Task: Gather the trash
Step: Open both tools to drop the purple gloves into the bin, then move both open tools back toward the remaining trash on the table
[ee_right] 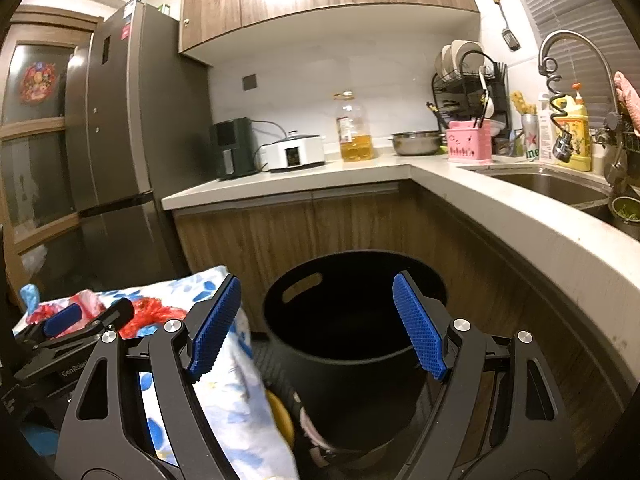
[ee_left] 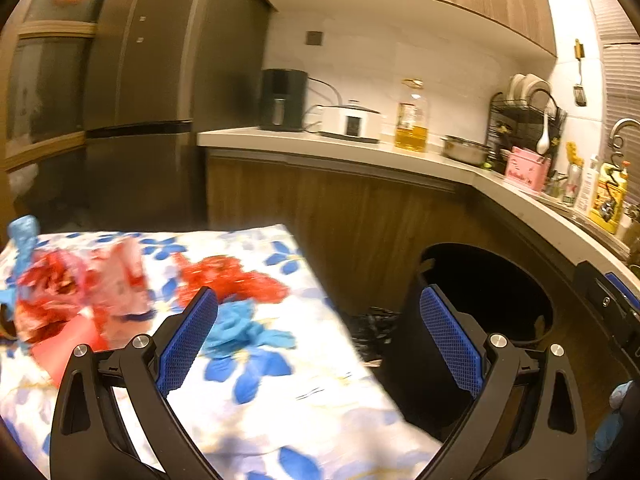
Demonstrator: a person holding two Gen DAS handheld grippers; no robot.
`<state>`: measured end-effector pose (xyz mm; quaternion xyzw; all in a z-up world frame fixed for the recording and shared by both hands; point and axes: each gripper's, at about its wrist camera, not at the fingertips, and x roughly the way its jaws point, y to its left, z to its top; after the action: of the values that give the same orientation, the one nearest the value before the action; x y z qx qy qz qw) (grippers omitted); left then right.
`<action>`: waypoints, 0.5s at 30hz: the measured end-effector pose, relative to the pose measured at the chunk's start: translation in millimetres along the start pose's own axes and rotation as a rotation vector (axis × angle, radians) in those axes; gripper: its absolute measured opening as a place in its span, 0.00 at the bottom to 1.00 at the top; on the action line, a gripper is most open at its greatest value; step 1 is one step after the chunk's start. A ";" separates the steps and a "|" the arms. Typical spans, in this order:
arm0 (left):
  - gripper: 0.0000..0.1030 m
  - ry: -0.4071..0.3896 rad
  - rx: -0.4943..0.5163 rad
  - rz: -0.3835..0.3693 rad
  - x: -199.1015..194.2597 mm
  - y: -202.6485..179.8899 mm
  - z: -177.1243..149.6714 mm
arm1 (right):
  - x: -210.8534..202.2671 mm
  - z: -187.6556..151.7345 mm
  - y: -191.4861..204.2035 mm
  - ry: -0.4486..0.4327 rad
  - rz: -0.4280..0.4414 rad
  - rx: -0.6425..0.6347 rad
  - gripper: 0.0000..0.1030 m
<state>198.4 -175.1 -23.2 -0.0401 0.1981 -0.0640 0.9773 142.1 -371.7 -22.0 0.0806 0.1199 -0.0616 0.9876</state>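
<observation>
Both claws stand apart with nothing between their blue pads. Left gripper [ee_left: 316, 322] is spread at its widest over the corner of the flower-print tablecloth [ee_left: 256, 396], one pad above the cloth, the other in front of the black bin [ee_left: 440, 344]. Right gripper [ee_right: 316, 328] has its jaws wide too, framing the bin [ee_right: 352, 364] mouth; its left pad overlaps the hanging edge of the cloth [ee_right: 236, 392]. In the right wrist view the left gripper [ee_right: 76, 320] shows at nine o'clock, over the table. The trash lies on the cloth: from the left claw, one crumpled blue glove [ee_left: 244, 328] sits just beyond the left pad at eleven o'clock, one red mesh bag [ee_left: 232, 280] lies farther on at the same bearing, one heap of red and pink plastic wrappers [ee_left: 80, 300] sits at ten o'clock, and one more blue piece [ee_left: 24, 236] stands at the far left edge, blurred. One bin stands on the floor just beside the table, at one o'clock from the left claw; I cannot tell what is in its dark inside. Beyond, on the worktop [ee_right: 360, 168], stand one dark air fryer [ee_right: 234, 148], one white cooker [ee_right: 296, 152], one oil bottle [ee_right: 354, 128], one steel bowl [ee_right: 416, 142], one pink holder [ee_right: 468, 142] and one dish rack [ee_right: 468, 84]. One fridge [ee_right: 120, 140] rises at ten o'clock, one tap [ee_right: 576, 60] at two.
</observation>
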 end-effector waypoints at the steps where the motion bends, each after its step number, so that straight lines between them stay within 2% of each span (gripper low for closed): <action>1: 0.94 -0.002 -0.009 0.016 -3.7 7.2 -2.0 | -1.1 -2.3 4.5 0.004 0.006 -0.002 0.75; 7: 0.94 0.015 -0.053 0.075 -16.9 42.7 -12.2 | -7.4 -12.5 29.7 0.005 0.039 -0.017 0.75; 15: 0.94 0.000 -0.060 0.134 -40.1 74.6 -18.2 | -15.5 -25.5 62.1 0.011 0.087 -0.019 0.75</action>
<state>162.8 -96.6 -32.3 -0.0559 0.2020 0.0073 0.9778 130.2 -304.8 -33.7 0.0767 0.1222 -0.0169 0.9894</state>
